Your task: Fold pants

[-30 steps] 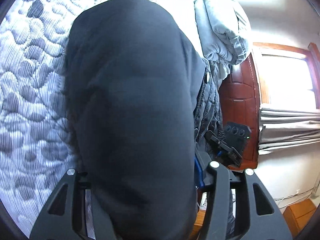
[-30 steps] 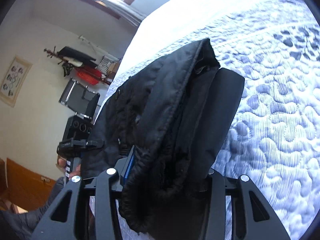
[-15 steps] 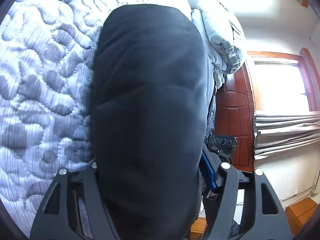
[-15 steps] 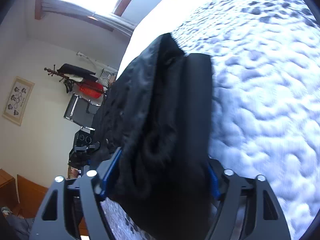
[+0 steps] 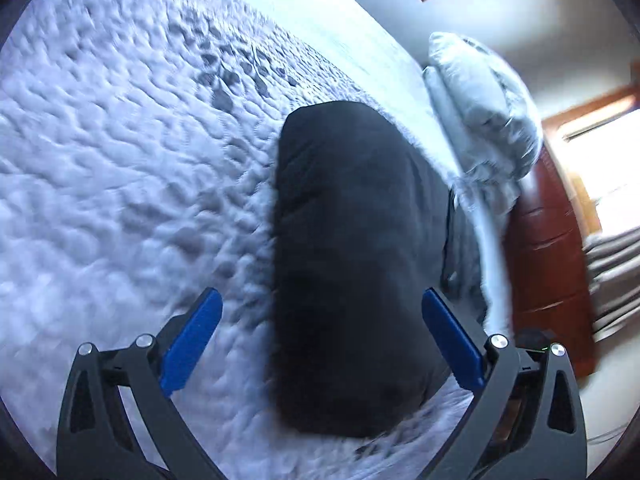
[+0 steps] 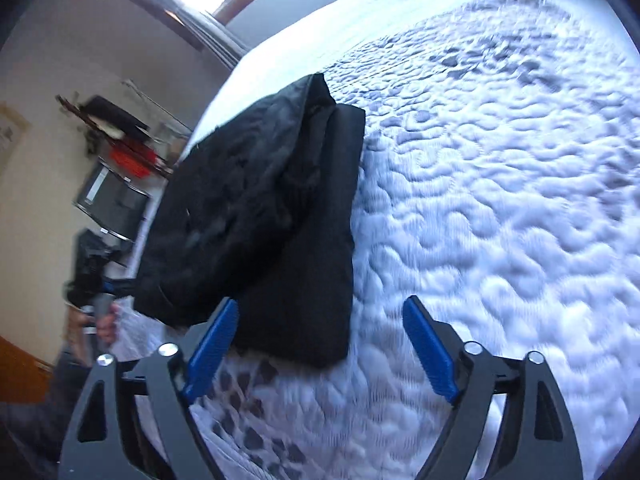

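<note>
A: Left wrist view: the left gripper is hanging with jaws spread, empty. The folded pants are lying on the quilt, long axis running straight ahead between the fingers.

B: Right wrist view: the right gripper is gaping too, empty. The pants are sitting ahead-left, its left finger nearest.

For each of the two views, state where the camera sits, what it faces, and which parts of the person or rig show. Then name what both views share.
Left wrist: behind the open left hand-held gripper, facing folded black pants and pillows.
Right wrist: behind the open right hand-held gripper, facing the pants' layered edge; the person's hand shows.
Shared: pants, quilted bedspread.
</note>
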A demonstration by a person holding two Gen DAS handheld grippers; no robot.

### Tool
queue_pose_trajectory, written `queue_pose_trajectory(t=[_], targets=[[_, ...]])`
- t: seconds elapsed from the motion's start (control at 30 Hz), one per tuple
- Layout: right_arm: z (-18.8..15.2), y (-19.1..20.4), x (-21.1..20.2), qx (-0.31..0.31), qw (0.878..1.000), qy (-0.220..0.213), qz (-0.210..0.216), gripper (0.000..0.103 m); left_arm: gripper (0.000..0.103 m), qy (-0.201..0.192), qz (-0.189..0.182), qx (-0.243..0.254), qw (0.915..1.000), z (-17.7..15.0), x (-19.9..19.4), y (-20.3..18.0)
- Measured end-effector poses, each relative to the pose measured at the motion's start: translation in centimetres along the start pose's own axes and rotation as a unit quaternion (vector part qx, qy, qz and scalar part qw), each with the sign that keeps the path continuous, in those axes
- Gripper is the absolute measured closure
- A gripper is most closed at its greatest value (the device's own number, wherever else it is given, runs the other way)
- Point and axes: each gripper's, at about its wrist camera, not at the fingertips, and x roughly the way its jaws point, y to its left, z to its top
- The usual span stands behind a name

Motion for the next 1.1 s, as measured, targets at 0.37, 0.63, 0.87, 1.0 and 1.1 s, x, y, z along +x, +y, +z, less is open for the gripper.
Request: queue_pose_trajectory(t=[0.37, 0.63, 0.87, 1.0, 1.1], targets=[[-3.9, 7.8, -2.2, -0.019, 0.985, -0.044, -0.163, 0.008, 0.003, -0.038, 0.139, 0.102, 0.9843, -7.5, -6.5, -1.0], [-4.7, 11.8, -5.2, -0.016, 0.982, -0.082, -0.168, 0.006, 0.003, -0.059, 0.171, 0.127, 0.9752, -10.0, -9.7, -3.6], [-5.7, 15.4, -8.3, -0.024, 0.975, -0.12, -0.184, 0.004, 0.003, -0.107, 0.193, 0.143, 0.9647, -11.4, -13.9, -5.4], [-6.1, 17.4, -9.3, -0.034, 0.968, -0.129, -0.211, 0.004, 0.003, -0.119, 0.216, 0.164, 0.9551, -12.1, -15.4, -6.4], [-6.5, 18.4, -9.9, -0.033, 0.967, -0.133, -0.213, 0.004, 0.003, -0.12, 0.232, 0.174, 0.9494, -12.6, -16.1, -7.3]])
